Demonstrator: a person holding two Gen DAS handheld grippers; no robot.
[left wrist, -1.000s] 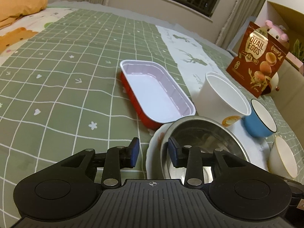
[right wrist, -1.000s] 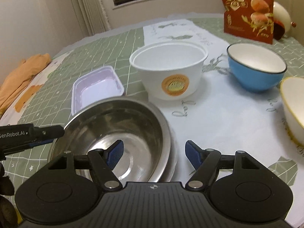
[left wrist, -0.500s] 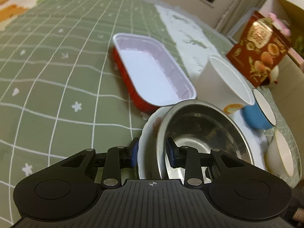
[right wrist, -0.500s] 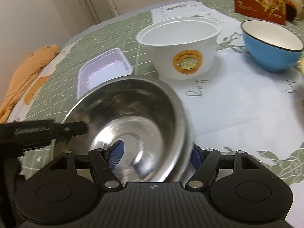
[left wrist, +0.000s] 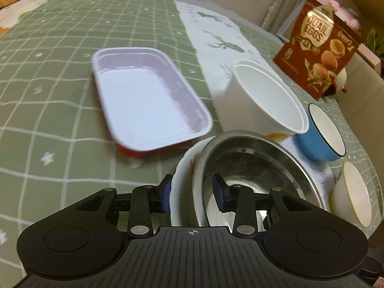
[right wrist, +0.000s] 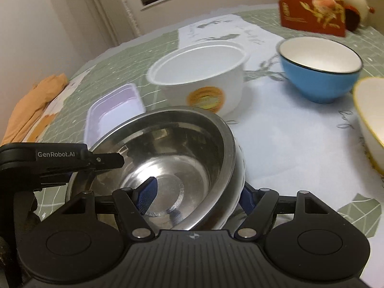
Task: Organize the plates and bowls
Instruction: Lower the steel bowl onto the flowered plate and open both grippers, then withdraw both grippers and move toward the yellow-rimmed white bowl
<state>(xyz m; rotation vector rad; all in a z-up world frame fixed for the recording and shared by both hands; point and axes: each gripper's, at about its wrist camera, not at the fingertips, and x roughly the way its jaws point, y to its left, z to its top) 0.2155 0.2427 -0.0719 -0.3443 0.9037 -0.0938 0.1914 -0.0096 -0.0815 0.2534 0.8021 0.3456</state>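
Note:
A steel bowl (left wrist: 252, 163) sits in a white plate (left wrist: 182, 180); both are lifted and tilted. My left gripper (left wrist: 192, 194) straddles the near rims of the plate and bowl, one pad outside the plate, one inside the bowl. My right gripper (right wrist: 196, 194) straddles the opposite rim of the steel bowl (right wrist: 168, 153) and plate the same way. The left gripper's finger (right wrist: 60, 158) shows in the right wrist view. Whether the pads press the rims is not clear.
A red tray with a white inside (left wrist: 148, 98), a white paper tub (left wrist: 264, 100), a blue bowl (left wrist: 324, 132) and a cream bowl (left wrist: 355, 192) stand on the green checked cloth. A quail eggs bag (left wrist: 316, 52) stands behind.
Both grippers have moved in over the rims of the plate and steel bowl and narrowed. The bowl and plate have risen off the cloth and tilted.

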